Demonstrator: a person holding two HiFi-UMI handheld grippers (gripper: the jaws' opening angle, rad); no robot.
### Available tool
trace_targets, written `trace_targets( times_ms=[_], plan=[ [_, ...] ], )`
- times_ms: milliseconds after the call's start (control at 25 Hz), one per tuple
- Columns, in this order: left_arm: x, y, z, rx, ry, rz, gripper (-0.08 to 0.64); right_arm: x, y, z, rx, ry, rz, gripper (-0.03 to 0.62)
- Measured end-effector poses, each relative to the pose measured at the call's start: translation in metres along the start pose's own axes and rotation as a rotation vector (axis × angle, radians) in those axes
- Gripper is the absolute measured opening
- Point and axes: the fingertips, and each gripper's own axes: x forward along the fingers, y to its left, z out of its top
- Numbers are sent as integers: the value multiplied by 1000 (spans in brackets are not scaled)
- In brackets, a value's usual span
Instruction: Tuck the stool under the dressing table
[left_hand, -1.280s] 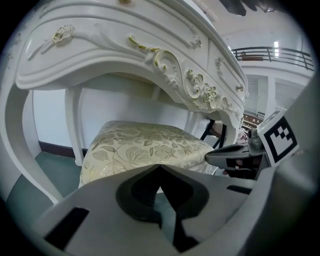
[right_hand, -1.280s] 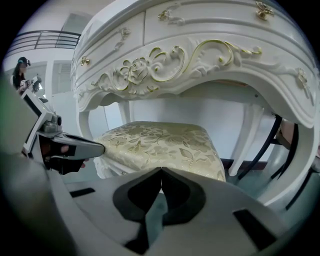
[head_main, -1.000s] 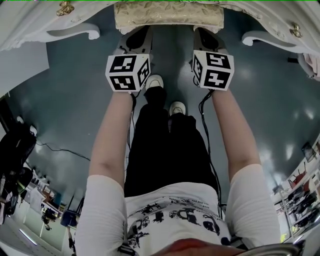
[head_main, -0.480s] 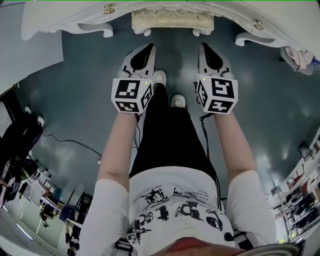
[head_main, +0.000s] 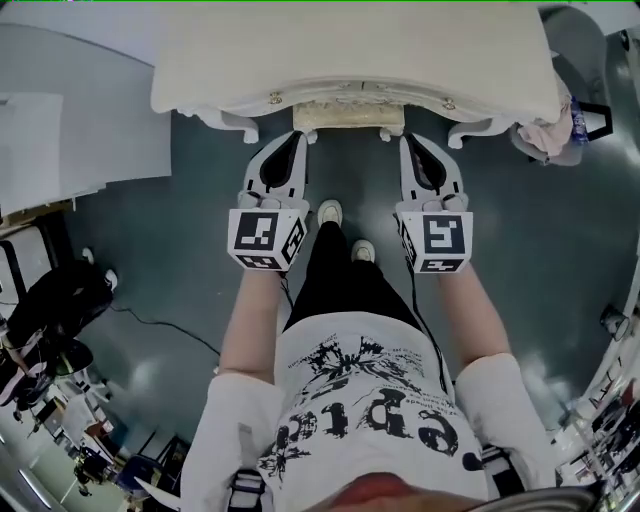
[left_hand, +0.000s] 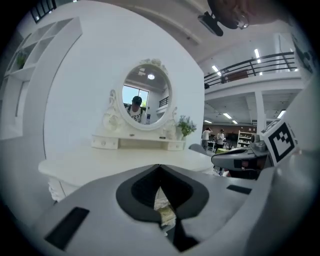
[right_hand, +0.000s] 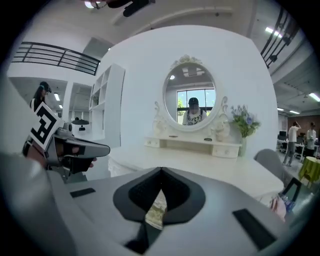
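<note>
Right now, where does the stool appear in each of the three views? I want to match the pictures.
Head view: the stool is at top centre, with only its gold cushion edge showing under the dressing table.
Left gripper view: low at centre, a small gold patch seen through the gap below the jaws.
Right gripper view: likewise low at centre.
Shared landmark: the white tabletop.

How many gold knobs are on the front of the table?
2. One knob sits left of the stool, the other right of it. More may hide under the tabletop.
</note>
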Motion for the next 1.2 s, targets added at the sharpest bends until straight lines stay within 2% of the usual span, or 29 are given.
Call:
trace_targets(
  times_ms=[240,440,560,720,960,1200],
  plan=[
    [-38,-22,107,37,-125,-23,20,-40,-5,98,-3,-122,-5,17],
    [-62,-36,177,94,-182,-46,20,-73,-9,163,-9,-191,-4,17],
    [-69,-42,209,131,-214,-61,20,-86,-13,187,-16,-216,-6,17],
    [-76,-39,230,151,-250,-65,20,-93,-17,203,-19,-238,-20,17],
    [-80,-30,236,119,-259,-48,20,-93,-13,213,-5,-254,-21,17],
    [-77,-30,243,137,-261,-71,20,-89,-7,221,-24,-260,-19,17]
  ],
)
